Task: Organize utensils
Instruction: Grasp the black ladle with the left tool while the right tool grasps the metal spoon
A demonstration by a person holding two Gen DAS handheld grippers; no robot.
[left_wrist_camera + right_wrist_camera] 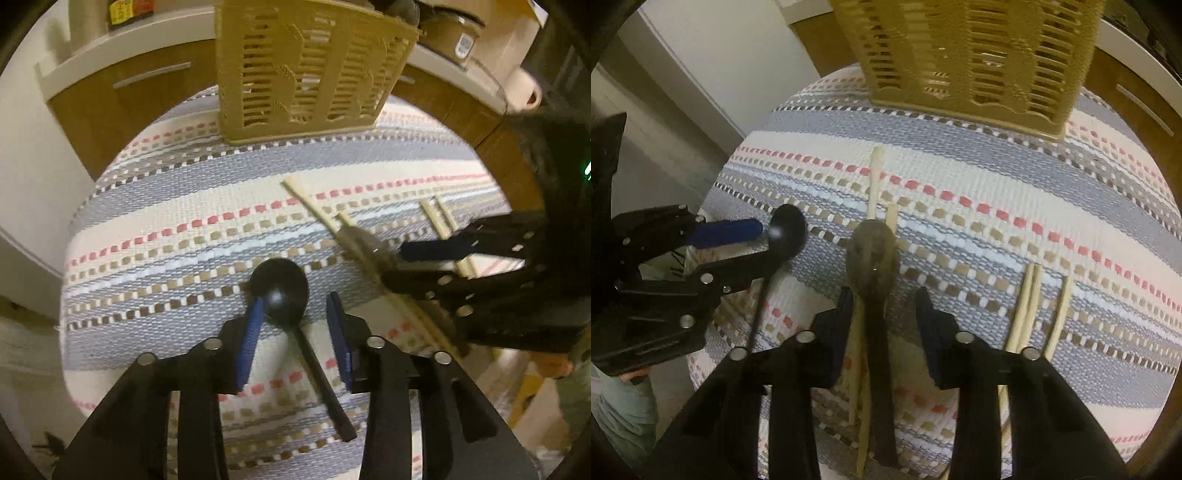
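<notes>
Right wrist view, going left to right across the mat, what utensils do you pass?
Black spoon → single chopstick → brown spoon → chopstick pair → lone chopstick.

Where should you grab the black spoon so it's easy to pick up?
Probably by its thin straight handle, just behind the round bowl, coming down from above. The black spoon lies flat on the striped mat with bare mat on both sides of the handle, so one finger fits on each side. The left gripper sits open over it.
</notes>
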